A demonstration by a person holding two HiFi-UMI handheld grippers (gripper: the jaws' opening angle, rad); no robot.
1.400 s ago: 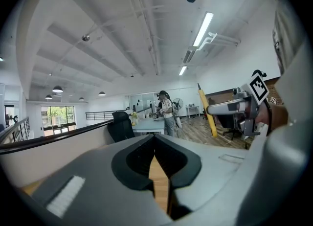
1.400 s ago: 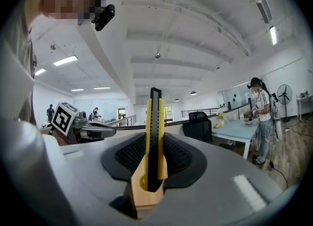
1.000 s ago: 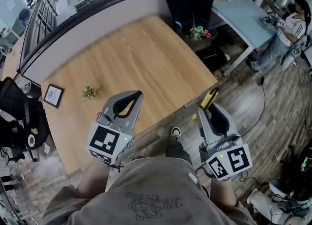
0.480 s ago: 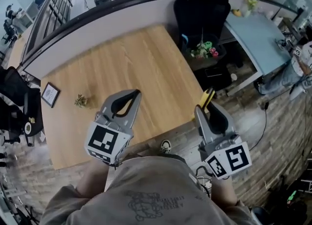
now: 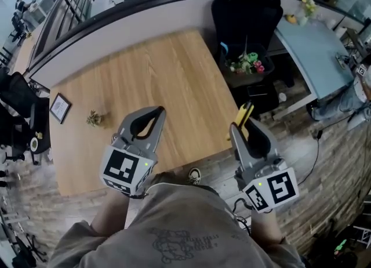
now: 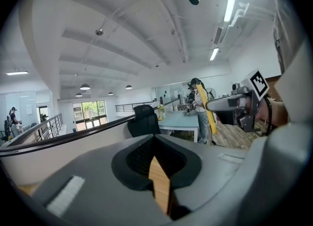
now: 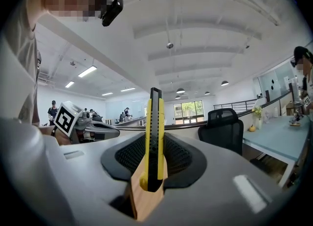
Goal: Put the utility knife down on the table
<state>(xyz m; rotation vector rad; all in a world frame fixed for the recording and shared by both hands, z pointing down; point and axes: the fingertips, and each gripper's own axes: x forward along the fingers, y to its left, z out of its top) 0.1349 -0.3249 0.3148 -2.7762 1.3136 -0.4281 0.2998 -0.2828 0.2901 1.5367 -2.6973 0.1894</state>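
The knife (image 7: pixel 154 137) is a narrow, flat bar with yellow plastic sides and a black track down the middle. It stands upright at the centre of the right gripper view, its lower end clenched in the right tongs (image 7: pixel 150 183). In the head view the knife (image 5: pixel 244 114) sits right of centre, held in the air just past the right edge of the surface (image 5: pixel 162 75).

In the head view only the knife's yellow upper end shows; the right tongs (image 5: pixel 240 129) cover the rest. In the right gripper view its lower end is buried between the jaws. Whether a blade is out cannot be told.

The left tongs (image 5: pixel 157 112) are closed on nothing. In the left gripper view, the left tongs (image 6: pixel 161 191) show only a thin wood-coloured sliver between the jaws.

The surface is pale wood grain. A small frame (image 5: pixel 59 108) and a small plant (image 5: pixel 93 118) sit at its left side. Both tongs are smooth grey plastic with dark, finely ribbed inner faces.
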